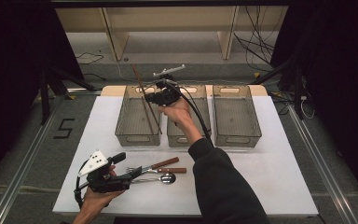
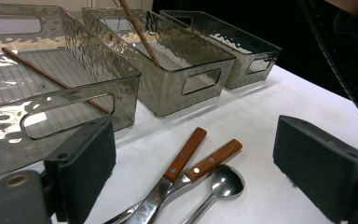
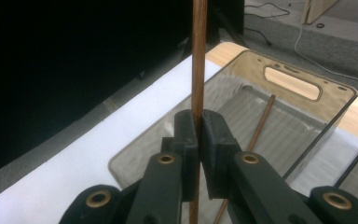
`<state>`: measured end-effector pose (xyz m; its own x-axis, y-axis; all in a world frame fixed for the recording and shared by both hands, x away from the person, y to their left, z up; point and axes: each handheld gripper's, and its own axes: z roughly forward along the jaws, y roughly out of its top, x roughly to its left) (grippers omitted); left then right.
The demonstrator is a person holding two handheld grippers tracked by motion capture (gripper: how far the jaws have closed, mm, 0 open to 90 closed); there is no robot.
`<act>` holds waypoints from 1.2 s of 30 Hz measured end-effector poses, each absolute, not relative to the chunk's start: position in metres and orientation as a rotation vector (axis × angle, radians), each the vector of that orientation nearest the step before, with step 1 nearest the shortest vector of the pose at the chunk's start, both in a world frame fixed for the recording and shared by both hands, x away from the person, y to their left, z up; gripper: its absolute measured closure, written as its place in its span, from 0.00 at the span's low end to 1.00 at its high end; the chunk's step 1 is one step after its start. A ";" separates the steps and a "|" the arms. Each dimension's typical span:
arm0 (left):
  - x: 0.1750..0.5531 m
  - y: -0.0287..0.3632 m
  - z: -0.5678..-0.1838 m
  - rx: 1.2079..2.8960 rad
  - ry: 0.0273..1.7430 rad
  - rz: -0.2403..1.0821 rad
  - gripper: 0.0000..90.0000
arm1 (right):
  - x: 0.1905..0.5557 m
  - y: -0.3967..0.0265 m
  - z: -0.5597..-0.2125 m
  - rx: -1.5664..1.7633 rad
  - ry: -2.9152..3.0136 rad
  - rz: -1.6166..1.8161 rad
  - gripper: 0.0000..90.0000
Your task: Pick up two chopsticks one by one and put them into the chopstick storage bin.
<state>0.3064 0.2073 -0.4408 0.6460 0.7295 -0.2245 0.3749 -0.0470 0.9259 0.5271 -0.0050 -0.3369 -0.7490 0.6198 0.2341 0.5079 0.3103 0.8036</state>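
My right gripper [image 1: 148, 98] [image 3: 198, 125] is shut on a brown chopstick [image 1: 137, 76] [image 3: 198, 56] [image 2: 140, 32], held upright at the left bin's [image 1: 137, 138] [image 3: 335, 93] right side. A second chopstick [image 3: 261, 122] [image 2: 51, 77] lies slanted on that bin's floor. My left gripper [image 1: 123, 171] [image 2: 198, 140] rests open near the table's front left, its pads [image 2: 88, 158] apart on either side of a small pile of cutlery. That pile holds two wooden-handled pieces [image 2: 186, 151] [image 1: 165, 163] and a steel spoon [image 2: 226, 182] [image 1: 168, 178], none of them touched.
Three clear grey bins stand in a row at the back of the white table [image 1: 270, 177]; the middle bin [image 1: 184, 140] [image 2: 191, 81] and the right bin [image 1: 237, 137] [image 2: 254, 65] hold nothing I can see. The right gripper's black cable [image 1: 198, 114] trails over the middle bin.
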 end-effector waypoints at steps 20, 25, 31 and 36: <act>0.306 0.208 -0.440 1.655 0.914 0.365 0.14 | 0.544 0.019 -0.348 1.126 2.412 1.390 0.95; 0.306 0.208 -0.440 1.654 0.914 0.366 0.14 | 0.547 0.021 -0.356 1.140 2.421 1.368 0.95; 0.306 0.208 -0.440 1.654 0.912 0.364 0.14 | 0.547 0.026 -0.362 1.165 2.426 1.352 0.95; 0.306 0.208 -0.440 1.655 0.910 0.365 0.14 | 0.548 0.026 -0.369 1.190 2.427 1.338 0.95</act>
<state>0.3059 0.2075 -0.4401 0.6503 0.7258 -0.2244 0.3699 -0.0445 0.9280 0.5479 0.0261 -0.3691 -0.6822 0.6878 0.2481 0.5770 0.2980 0.7605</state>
